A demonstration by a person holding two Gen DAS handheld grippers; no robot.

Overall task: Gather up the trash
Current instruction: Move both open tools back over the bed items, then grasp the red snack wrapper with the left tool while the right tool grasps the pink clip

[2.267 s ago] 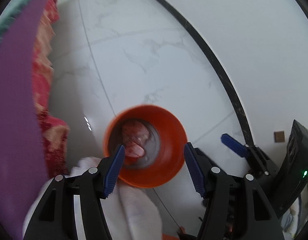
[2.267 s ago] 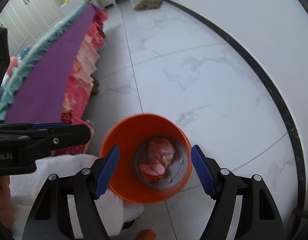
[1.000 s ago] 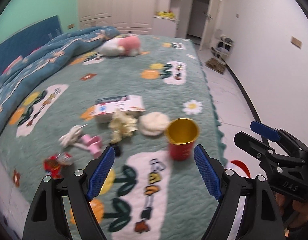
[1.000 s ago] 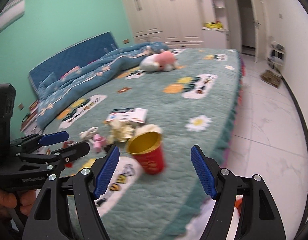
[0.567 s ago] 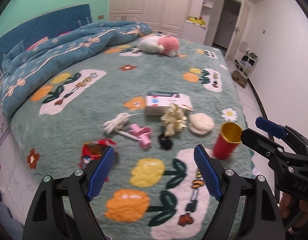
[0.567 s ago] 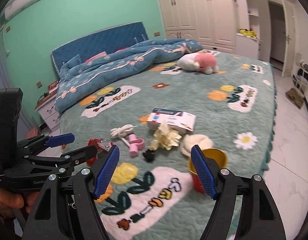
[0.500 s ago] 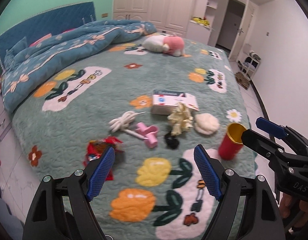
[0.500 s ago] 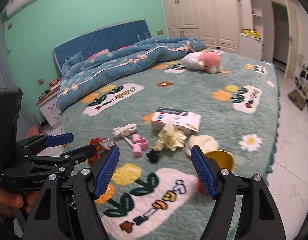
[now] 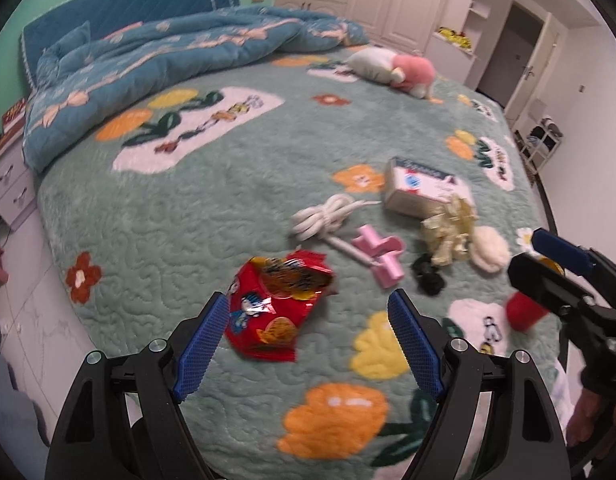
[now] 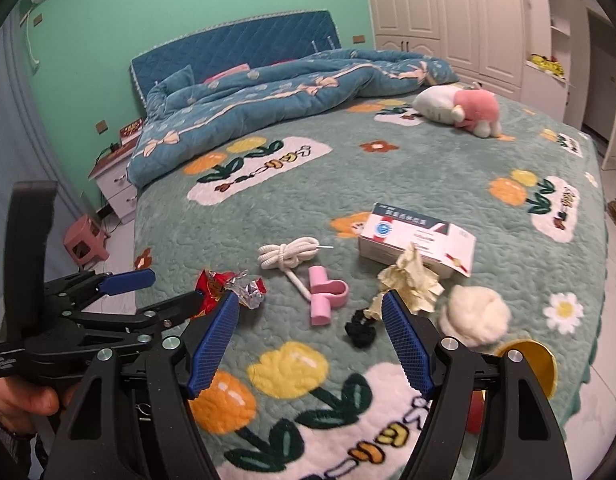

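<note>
A red crumpled snack wrapper [image 9: 278,308] lies on the green bedspread just beyond my open left gripper [image 9: 308,344], between its fingers in that view; it also shows in the right wrist view [image 10: 228,286]. Further right lie a crumpled yellow paper [image 9: 450,228], a white ball of tissue [image 9: 488,248], a white carton [image 9: 422,190], a red cup with gold inside [image 10: 520,364], a white cord [image 9: 324,216], a pink plastic piece [image 9: 378,254] and a small black object [image 9: 428,274]. My right gripper [image 10: 310,344] is open and empty above the bedspread, short of the pink piece [image 10: 326,294].
A blue quilt [image 9: 168,52] is bunched at the head of the bed. A pink and white plush toy [image 9: 396,68] lies at the far side. A pink stool [image 10: 86,242] and a nightstand [image 10: 116,184] stand on the floor to the left. Wardrobes [image 10: 448,4] line the far wall.
Both grippers have swung up from the orange bin on the floor to the bed. The left gripper has moved left and closer, so the red wrapper now sits between its fingers.
</note>
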